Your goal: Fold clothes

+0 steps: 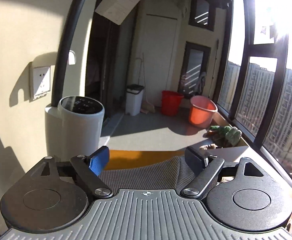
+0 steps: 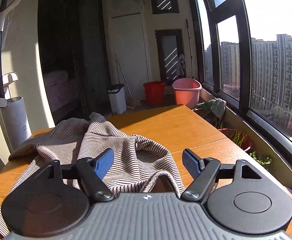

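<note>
Sunlit balcony, wood table [image 2: 176, 128] by the window wall [image 2: 236, 64], strong glare and hard shadows. Far left, a grey cylinder appliance [image 1: 80, 124] stands just off the table's left edge. Left gripper [image 1: 147, 160] hovers above the near-left end of the table, jaws spread wide, nothing between them, striped cloth right under. Striped garment [image 2: 110, 146] lies crumpled on the table's left half, bunched ridge in the middle, one loose edge running under the right gripper [image 2: 148, 162]. That gripper's jaws are also spread and empty, hovering low over the cloth's near edge. Right half of the table is bare; buckets [image 2: 186, 94] and plants sit beyond. Folding looks not yet begun. Risks: a pinch into the bunched ridge could catch several layers and make a crooked fold; a pull leftward could drag cloth off the table edge toward the appliance; glare may hide the true hem.
</note>
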